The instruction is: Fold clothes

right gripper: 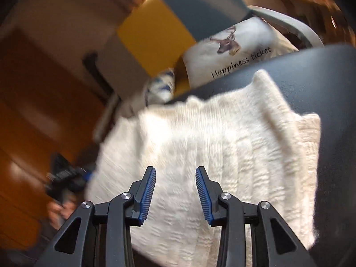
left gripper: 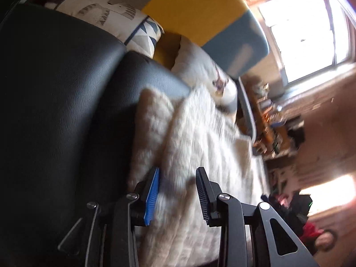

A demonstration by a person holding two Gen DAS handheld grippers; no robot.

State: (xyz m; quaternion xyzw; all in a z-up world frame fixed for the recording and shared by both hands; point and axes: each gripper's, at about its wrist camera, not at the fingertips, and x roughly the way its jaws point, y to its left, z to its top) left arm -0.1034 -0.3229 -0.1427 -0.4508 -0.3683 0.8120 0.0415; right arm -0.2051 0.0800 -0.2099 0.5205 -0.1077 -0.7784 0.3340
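Note:
A cream knitted sweater (left gripper: 195, 133) lies spread on a black leather sofa seat (left gripper: 55, 111). In the left wrist view my left gripper (left gripper: 178, 171) hovers just over the sweater's near part, its jaws apart with nothing pinched between them. The right wrist view shows the same sweater (right gripper: 211, 138) from its other side, draped over the black seat (right gripper: 333, 89). My right gripper (right gripper: 174, 170) is open above the knit, with no cloth between its blue pads. Both views are blurred by motion.
Cushions sit at the sofa's back: a patterned one (left gripper: 124, 20), a white one with a deer print (right gripper: 233, 49). A yellow and grey panel (left gripper: 195, 6) stands behind them. A cluttered wooden shelf (left gripper: 269, 122) and bright window (left gripper: 304, 35) lie beyond. Dark bags (left gripper: 296, 211) rest on the floor.

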